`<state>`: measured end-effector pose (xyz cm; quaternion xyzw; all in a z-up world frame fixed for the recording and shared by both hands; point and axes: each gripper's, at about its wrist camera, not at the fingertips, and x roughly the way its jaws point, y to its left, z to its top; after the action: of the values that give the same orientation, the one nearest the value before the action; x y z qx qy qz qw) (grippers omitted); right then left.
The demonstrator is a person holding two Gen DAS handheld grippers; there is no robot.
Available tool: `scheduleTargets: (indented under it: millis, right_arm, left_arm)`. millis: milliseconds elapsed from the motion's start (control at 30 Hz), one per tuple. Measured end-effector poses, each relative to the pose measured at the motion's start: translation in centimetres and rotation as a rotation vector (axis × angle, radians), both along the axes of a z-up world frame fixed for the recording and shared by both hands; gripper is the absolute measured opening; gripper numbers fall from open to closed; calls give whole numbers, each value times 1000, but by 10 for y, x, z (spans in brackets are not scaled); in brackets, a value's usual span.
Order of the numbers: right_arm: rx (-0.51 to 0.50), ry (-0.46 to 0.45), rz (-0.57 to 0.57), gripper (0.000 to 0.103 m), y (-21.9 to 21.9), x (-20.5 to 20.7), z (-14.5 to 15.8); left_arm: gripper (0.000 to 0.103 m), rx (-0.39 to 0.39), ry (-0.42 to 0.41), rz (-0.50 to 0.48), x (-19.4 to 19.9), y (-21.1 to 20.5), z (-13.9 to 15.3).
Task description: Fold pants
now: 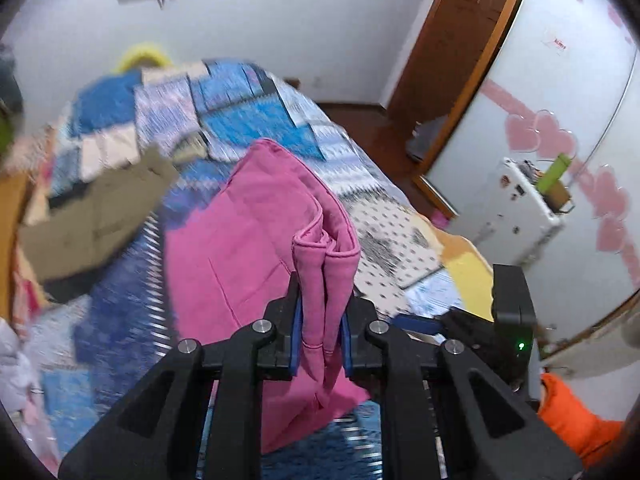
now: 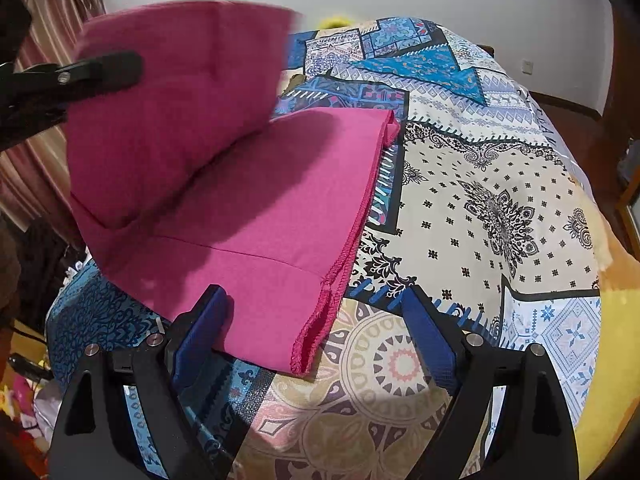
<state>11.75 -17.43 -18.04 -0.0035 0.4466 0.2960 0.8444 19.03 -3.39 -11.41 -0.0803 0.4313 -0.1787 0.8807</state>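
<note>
The pink pants (image 2: 256, 208) lie partly folded on a patterned bedspread (image 2: 480, 200). My left gripper (image 1: 322, 320) is shut on a bunched hemmed edge of the pink pants (image 1: 248, 240) and holds that end lifted above the bed. In the right wrist view it shows at the upper left, gripping the raised flap (image 2: 176, 80). My right gripper (image 2: 316, 320) is open and empty, low over the bed, its blue pads either side of the near hemmed corner of the flat layer.
A brown garment (image 1: 100, 224) lies further up the bed. A white appliance (image 1: 516, 208) and a wooden door frame (image 1: 472, 80) stand to the right. An orange item (image 1: 572, 420) is at the lower right. Curtains (image 2: 36, 152) hang at the left.
</note>
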Motion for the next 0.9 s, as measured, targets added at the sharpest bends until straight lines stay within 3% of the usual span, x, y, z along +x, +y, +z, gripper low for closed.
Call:
scheduleTargets:
  millis: [100,333,433,467,500,633,900]
  right_arm:
    - [0,1,0,87,0,0,0]
    - [0,1,-3,87,0,0,0]
    - [-2,1,-18,86,-2,-1,3]
    - [-1,-1,-22,86,-3,-1,4]
    - [2,-5,-27,86,-5,-2,6]
    - [-10,-34,-59,86,-17,-4,14]
    - [-22,-60,-125,86,-41,-6,22]
  left_arm:
    - [15,-27,57,-26,7,-5,-13]
    - [16,8,94,-48,7,-16,-25]
    - [35,26,82,-82,4,-17,-19]
    - [50,31,70,-88,3,-16,-16]
    - [59,39,50,-84,1,-14,-12]
    - [62,123,-17,-36,7,0,1]
    - [77,241,-7,146,75,59,-6]
